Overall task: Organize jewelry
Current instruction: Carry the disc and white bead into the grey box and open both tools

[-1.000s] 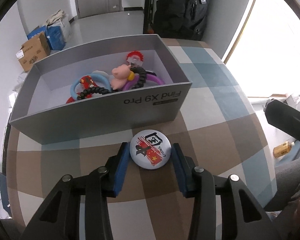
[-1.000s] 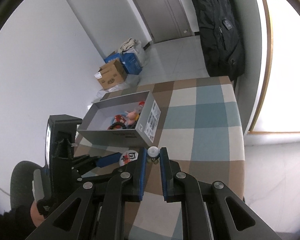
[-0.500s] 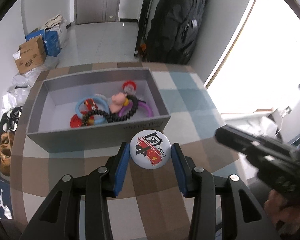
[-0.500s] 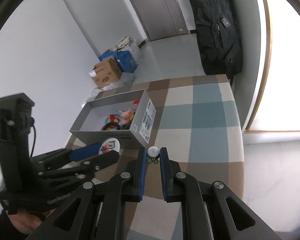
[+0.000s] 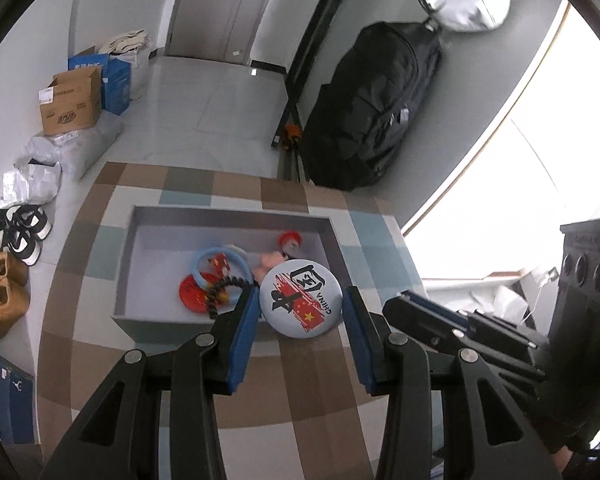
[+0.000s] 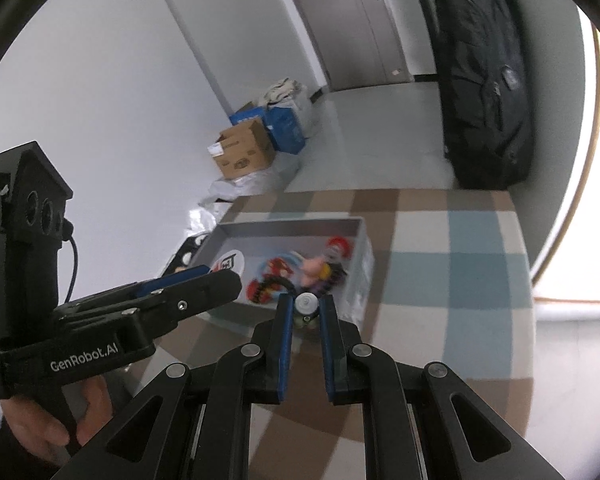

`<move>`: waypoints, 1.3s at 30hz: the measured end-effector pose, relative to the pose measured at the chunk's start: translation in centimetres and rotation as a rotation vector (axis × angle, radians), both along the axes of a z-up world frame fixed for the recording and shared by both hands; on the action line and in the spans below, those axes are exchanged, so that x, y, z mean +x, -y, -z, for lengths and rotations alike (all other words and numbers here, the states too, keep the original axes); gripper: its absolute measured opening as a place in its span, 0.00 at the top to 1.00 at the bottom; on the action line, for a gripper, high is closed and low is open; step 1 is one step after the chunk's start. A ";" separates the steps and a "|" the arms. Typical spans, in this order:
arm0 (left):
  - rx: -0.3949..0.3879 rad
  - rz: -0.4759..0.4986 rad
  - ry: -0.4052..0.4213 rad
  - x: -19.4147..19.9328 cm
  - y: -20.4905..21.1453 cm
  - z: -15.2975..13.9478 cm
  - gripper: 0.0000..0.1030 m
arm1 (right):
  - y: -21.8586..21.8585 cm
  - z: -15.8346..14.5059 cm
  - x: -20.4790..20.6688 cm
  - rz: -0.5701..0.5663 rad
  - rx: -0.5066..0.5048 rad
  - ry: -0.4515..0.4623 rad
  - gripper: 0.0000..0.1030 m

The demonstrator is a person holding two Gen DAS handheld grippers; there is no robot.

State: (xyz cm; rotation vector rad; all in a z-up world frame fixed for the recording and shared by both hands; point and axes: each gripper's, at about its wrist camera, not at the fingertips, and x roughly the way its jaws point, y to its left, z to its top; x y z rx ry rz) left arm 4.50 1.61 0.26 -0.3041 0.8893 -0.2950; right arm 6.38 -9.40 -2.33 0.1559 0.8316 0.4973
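Observation:
My left gripper (image 5: pixel 300 300) is shut on a round white pin badge (image 5: pixel 301 298) with black and red print, held above the near right part of a grey box (image 5: pixel 160 216). The box holds a blue ring (image 5: pixel 216 254), a red disc (image 5: pixel 190 292), a black coiled band (image 5: pixel 220 290), a pink figure (image 5: pixel 268 260) and a red-topped trinket (image 5: pixel 289 239). My right gripper (image 6: pixel 306 306) is shut on a small white round-topped trinket (image 6: pixel 306 303), above the near right corner of the box (image 6: pixel 292 224). The left gripper (image 6: pixel 192 280) and the badge (image 6: pixel 228 263) show in the right wrist view.
The box sits on a round table with a brown, blue and white checked cloth (image 5: pixel 300 384). On the floor beyond are a cardboard box (image 5: pixel 70 106), a blue box (image 5: pixel 112 78), shoes (image 5: pixel 24 232) and a black bag (image 5: pixel 376 104) by the wall.
Both grippers have risen and moved toward the box. The badge went from in front of the box's near wall to above its interior. The right gripper's trinket now hangs over the box's near corner.

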 end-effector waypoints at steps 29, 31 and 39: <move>-0.088 -0.080 -0.102 4.3 -3.6 2.1 0.64 | -2.7 1.0 6.3 -0.008 0.077 -0.097 0.88; -0.090 -0.080 -0.113 4.4 -3.6 2.4 0.64 | -2.7 1.3 6.5 -0.004 0.078 -0.109 0.88; -0.121 -0.081 -0.131 4.8 -3.9 2.6 0.64 | -2.3 1.8 7.1 0.004 0.088 -0.136 0.85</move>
